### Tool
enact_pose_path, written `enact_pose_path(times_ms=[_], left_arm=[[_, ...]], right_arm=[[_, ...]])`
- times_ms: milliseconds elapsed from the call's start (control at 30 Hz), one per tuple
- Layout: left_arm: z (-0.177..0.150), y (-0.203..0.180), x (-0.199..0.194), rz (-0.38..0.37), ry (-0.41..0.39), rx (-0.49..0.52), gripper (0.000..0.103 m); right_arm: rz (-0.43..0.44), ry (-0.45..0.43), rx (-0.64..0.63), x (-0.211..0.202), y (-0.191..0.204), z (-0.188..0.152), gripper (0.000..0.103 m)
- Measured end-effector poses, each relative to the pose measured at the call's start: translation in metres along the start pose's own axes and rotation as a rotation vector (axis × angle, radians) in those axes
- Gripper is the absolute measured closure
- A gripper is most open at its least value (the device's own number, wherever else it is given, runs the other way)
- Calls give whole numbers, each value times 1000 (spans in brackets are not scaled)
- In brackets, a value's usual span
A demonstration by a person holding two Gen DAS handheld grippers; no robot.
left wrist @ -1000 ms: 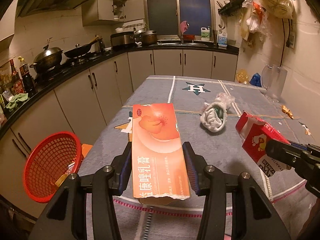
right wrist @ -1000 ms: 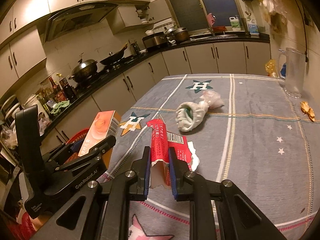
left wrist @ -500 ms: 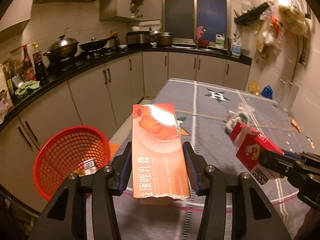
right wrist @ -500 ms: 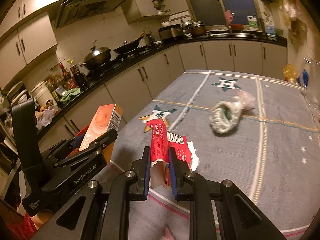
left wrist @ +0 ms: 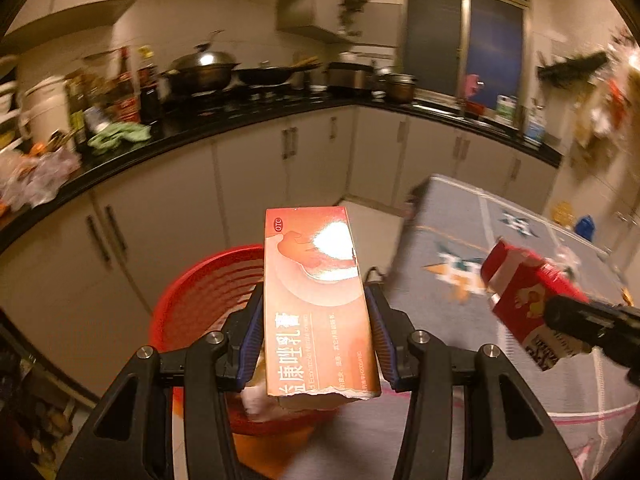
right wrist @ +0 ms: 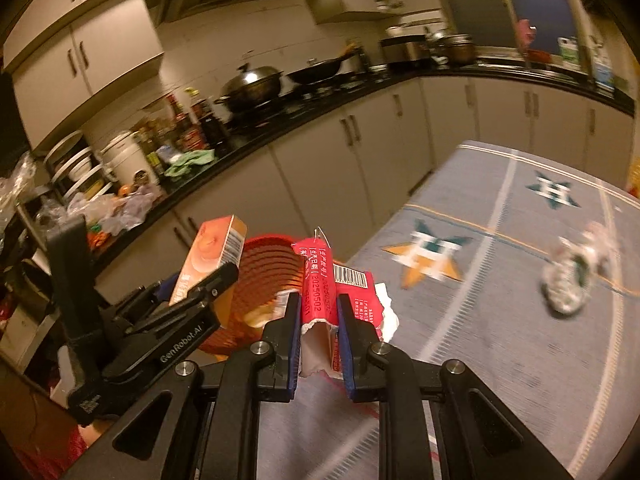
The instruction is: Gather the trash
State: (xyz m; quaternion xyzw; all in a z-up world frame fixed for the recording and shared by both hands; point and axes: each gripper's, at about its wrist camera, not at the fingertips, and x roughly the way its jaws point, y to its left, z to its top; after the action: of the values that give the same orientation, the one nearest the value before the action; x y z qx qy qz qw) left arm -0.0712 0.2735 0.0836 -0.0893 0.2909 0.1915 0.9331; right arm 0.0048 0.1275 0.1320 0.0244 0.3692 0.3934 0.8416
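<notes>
Now left tongs (left wrist: pixel 316 340) clamp orange box (left wrist: pixel 318 300); right tongs (right wrist: pixel 318 332) pinch red wrapper (right wrist: pixel 332 284) narrowly, red basket (left wrist: pixel 192 300) at 10 o'clock.

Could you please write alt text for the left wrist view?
The left hand-held gripper grips an orange box above a red basket beside the table. At right, the right hand-held gripper holds a red carton.

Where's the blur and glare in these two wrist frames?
Left wrist view: warm dim light, counter and table smeared by motion, white glare on the orange box; box and left gripper sharp. Right wrist view: crumpled bag and tablecloth stars blurred, red packet and right gripper sharp. Both show fisheye bending and dark corners.
</notes>
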Motion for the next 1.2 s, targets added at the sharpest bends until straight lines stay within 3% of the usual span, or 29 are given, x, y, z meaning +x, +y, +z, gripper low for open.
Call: enact_pose_path(times_ms=[267,567,633,700,933,1200], left_arm=[[-10,58,26,66,74,-70,56],[-17,72,49,65,117,-92,56],[-18,72,53,57,134,-89,56],[-18,73,55,50,143,-94,54],[-12,63,45,33,124,-92,51],[-5,15,18,-34,98,5,50]], right_arm=[[119,77,34,58,30,17,84],[155,148,73,114,50,23,81],[159,155,80,117,49,22,72],[158,144,88,113,44,23,61],[112,46,128,65,9,30,60],[26,-30,245,-2,-63,21,60]])
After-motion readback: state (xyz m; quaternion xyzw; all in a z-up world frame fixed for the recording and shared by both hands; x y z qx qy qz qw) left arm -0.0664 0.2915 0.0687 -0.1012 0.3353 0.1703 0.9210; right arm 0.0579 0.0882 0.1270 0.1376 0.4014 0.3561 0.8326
